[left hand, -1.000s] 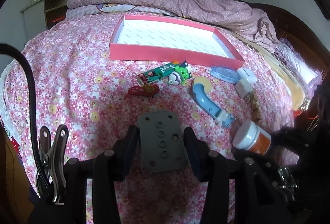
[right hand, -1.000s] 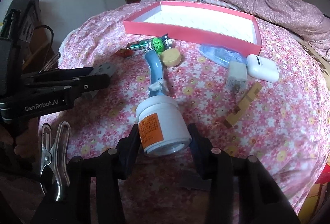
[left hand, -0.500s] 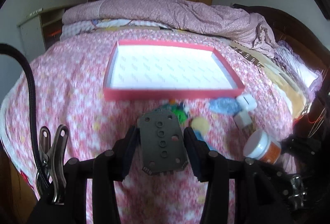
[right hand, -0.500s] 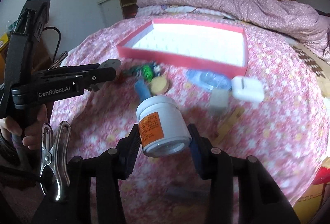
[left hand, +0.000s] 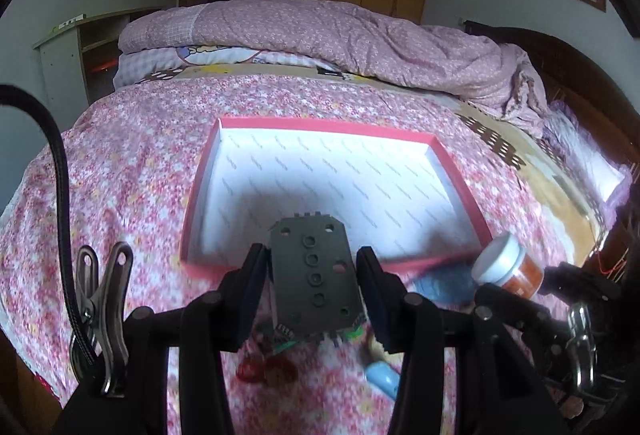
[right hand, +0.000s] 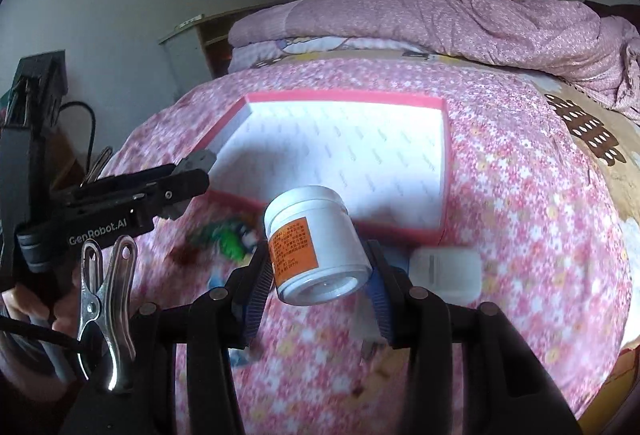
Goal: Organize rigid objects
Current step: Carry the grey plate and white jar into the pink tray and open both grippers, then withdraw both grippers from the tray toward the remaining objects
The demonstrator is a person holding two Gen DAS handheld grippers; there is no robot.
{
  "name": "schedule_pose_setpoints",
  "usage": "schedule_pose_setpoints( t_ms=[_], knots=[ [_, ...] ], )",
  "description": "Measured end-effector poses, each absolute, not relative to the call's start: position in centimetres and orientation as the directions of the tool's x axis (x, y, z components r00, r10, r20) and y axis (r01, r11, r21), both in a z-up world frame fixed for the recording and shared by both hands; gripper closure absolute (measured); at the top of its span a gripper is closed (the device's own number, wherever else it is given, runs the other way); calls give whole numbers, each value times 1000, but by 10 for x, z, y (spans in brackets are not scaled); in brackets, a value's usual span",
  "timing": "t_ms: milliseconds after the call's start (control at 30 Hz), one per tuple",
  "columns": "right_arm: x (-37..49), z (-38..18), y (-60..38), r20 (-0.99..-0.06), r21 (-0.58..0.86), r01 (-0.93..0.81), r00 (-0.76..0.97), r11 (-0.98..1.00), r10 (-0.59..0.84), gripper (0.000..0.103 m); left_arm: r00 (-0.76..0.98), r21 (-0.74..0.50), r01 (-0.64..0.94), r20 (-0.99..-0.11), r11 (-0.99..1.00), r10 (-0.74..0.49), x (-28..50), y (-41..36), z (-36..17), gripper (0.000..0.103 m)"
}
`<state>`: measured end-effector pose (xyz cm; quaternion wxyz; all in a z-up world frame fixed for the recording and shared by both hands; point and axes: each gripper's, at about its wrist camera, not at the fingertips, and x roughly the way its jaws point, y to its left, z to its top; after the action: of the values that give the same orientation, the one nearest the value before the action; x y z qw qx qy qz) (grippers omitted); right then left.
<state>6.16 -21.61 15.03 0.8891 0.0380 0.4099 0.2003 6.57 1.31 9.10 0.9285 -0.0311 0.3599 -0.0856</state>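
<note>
Your left gripper [left hand: 314, 287] clamps a dark plate [left hand: 312, 275]; your right gripper [right hand: 318, 283] grips a white jar [right hand: 316, 249], both near the red tray [left hand: 460, 175].

Right gripper [right hand: 316, 275] clamps a white jar [right hand: 314, 249], orange label facing left. At twelve o'clock lies the pink tray [right hand: 446, 171]; at nine o'clock, the left gripper [right hand: 192, 179] grips a grey plate [right hand: 197, 159].

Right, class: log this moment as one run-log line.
left gripper: shut on grey plate | right gripper: shut on white jar | pink tray: empty
</note>
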Motion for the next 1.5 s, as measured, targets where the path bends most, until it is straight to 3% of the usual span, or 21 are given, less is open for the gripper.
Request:
schedule_pose_setpoints(
  t_ms=[900, 1033, 1200, 1367, 1500],
  knots=[
    [118, 118, -238, -783, 116, -244, 574, 963, 240, 61, 676, -52, 117, -728, 992, -118, 119, -14, 48, 58],
    [120, 116, -241, -785, 91, -225, 583, 970, 209, 62, 668, -23, 112, -739, 993, -92, 118, -16, 44, 38],
    [119, 118, -244, -780, 94, -237, 586, 967, 219, 61, 678, -29, 101, -730, 994, -90, 113, -12, 49, 37],
    [113, 128, -248, -757, 145, -235, 600, 961, 260, 49, 710, -14, 118, -698, 993, -94, 102, -12, 67, 36],
    [101, 141, -251, -726, 154, -246, 629, 957, 278, 49, 715, -19, 118, -692, 993, -99, 88, -10, 77, 34]
  ],
)
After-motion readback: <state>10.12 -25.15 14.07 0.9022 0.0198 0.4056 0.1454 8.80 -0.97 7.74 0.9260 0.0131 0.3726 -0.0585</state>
